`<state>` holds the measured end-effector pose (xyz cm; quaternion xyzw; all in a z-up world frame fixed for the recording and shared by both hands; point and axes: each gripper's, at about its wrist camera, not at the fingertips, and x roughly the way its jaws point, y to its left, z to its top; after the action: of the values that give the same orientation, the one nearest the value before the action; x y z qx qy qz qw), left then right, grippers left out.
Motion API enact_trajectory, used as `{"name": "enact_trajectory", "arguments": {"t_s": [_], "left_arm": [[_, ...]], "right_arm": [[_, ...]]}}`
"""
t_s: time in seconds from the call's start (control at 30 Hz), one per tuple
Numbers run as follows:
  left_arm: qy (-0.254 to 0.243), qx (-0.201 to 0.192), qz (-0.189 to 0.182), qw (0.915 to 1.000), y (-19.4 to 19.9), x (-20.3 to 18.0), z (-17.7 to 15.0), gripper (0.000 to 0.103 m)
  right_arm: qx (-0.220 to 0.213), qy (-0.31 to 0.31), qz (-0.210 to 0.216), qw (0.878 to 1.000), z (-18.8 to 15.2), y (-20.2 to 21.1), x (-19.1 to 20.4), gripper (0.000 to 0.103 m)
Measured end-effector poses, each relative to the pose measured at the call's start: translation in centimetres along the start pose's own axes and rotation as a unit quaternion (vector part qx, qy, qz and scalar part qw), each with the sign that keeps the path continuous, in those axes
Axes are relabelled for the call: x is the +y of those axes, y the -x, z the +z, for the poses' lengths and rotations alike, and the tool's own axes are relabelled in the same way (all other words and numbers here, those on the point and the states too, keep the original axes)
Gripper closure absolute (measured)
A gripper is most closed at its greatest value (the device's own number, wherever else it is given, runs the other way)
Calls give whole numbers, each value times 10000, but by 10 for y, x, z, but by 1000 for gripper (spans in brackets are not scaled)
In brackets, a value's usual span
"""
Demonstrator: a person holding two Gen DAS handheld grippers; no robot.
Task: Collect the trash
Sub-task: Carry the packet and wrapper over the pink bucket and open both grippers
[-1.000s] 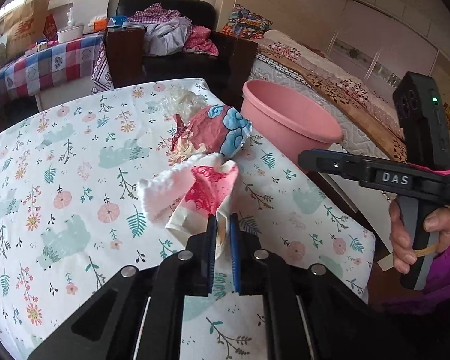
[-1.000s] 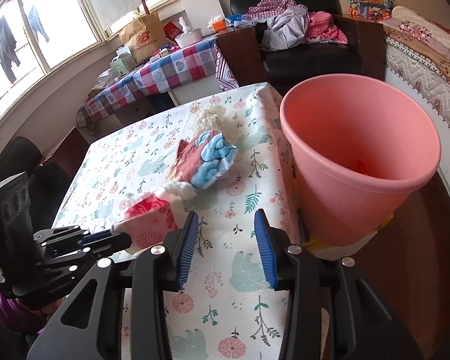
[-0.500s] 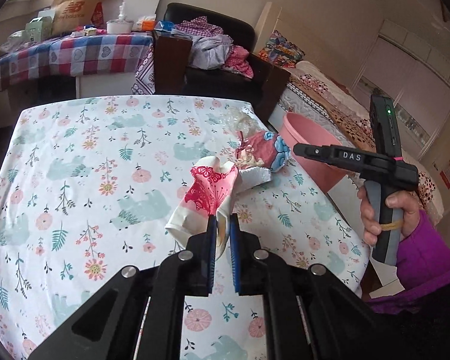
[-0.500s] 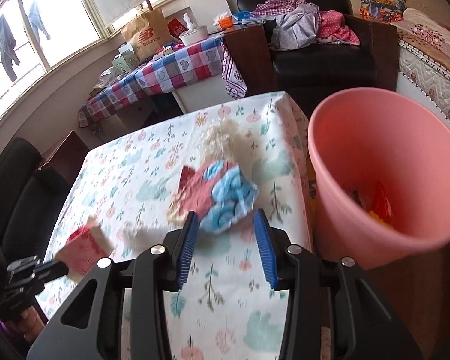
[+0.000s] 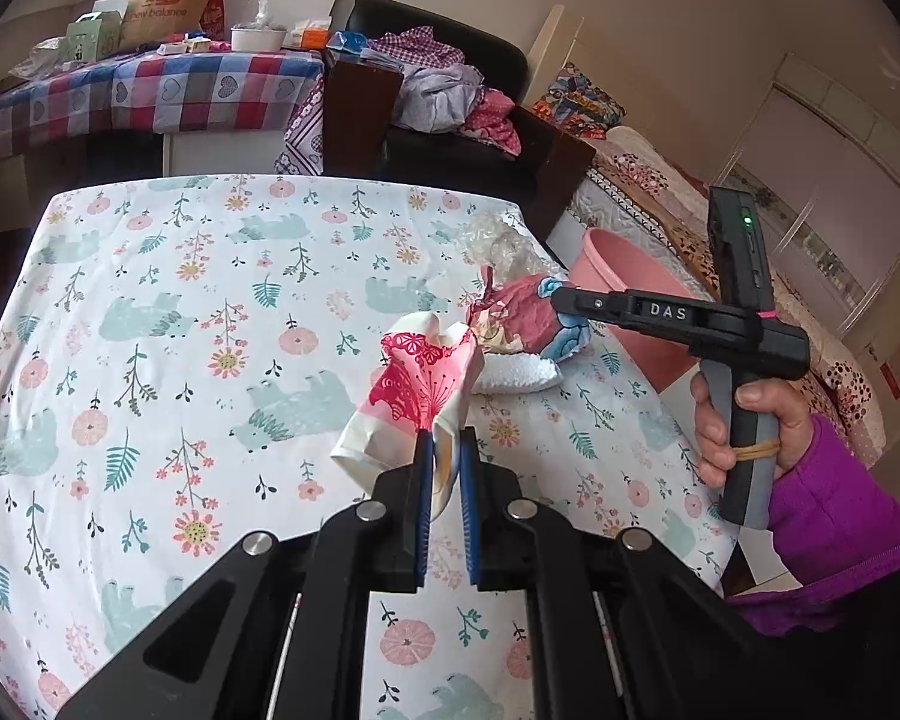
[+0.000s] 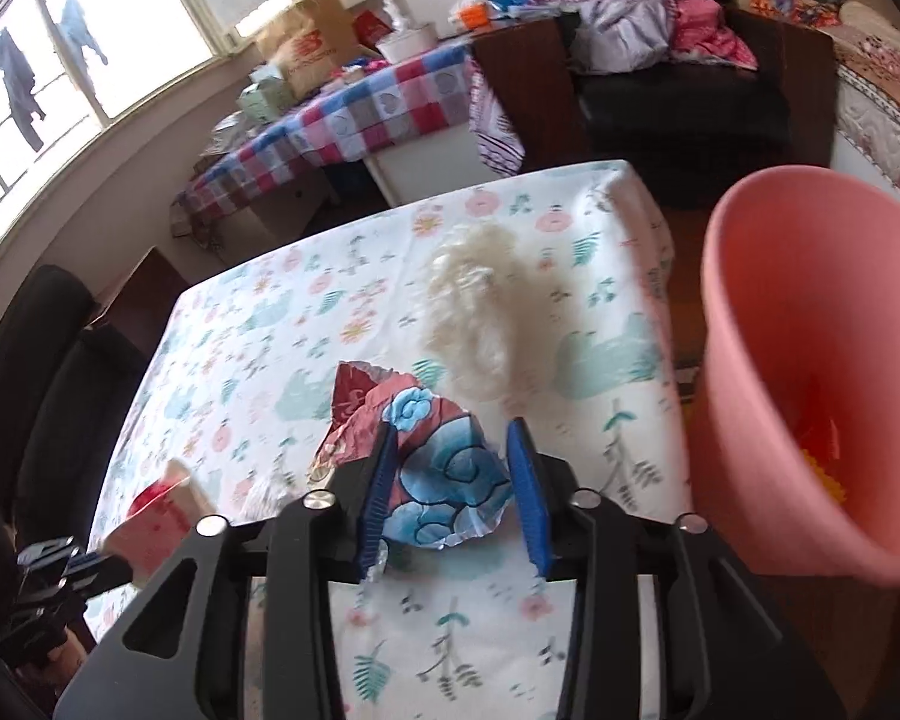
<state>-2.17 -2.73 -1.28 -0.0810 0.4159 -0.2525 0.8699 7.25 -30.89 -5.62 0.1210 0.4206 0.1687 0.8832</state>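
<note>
On the floral tablecloth (image 5: 180, 312) lies a crumpled red and blue wrapper (image 6: 444, 480). My right gripper (image 6: 453, 438) straddles it and its jaws are closing, with a thin gap still showing at the right pad. In the left wrist view that right gripper (image 5: 561, 297) reaches over the wrapper (image 5: 522, 318). My left gripper (image 5: 444, 438) is shut on a crushed pink and white paper cup (image 5: 420, 384), held just above the cloth. A pink bin (image 6: 810, 360) stands off the table's right edge with some trash in its bottom.
A wad of clear plastic (image 6: 480, 312) lies beyond the wrapper and a white tissue (image 5: 516, 375) beside it. Behind the table are a black armchair (image 5: 450, 120) piled with clothes, a checked table (image 5: 150, 90) and a bed (image 5: 660, 192). A hand in a purple sleeve (image 5: 834, 516) holds the right gripper.
The right gripper has moved forward until the red and blue wrapper sits between its jaws, which have narrowed. The left gripper has drawn back from the bin, still holding the cup.
</note>
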Motion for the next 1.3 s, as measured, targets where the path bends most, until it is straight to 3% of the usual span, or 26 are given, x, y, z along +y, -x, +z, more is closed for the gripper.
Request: {"name": "enact_trajectory", "arguments": {"t_s": [0.23,0.6,0.87,1.3], "left_arm": [[15,-103,51,9999,3,-2,3,95],[-179,-549,72,9983,16,-28,24,95],[-407,-808,-79,9959,7,-61,50,95],[-1047,-642,-607,9906,-53,-133,87,95]], "right_arm": [[-392,432,231,9980,-18,36,30,88],[-1253,375,332,9909,-22,105,25,88],[-1846,259,-382,9817,-22,141,3,88],[-2239,-562,-1501,9613,-24,163,-75,88]]}}
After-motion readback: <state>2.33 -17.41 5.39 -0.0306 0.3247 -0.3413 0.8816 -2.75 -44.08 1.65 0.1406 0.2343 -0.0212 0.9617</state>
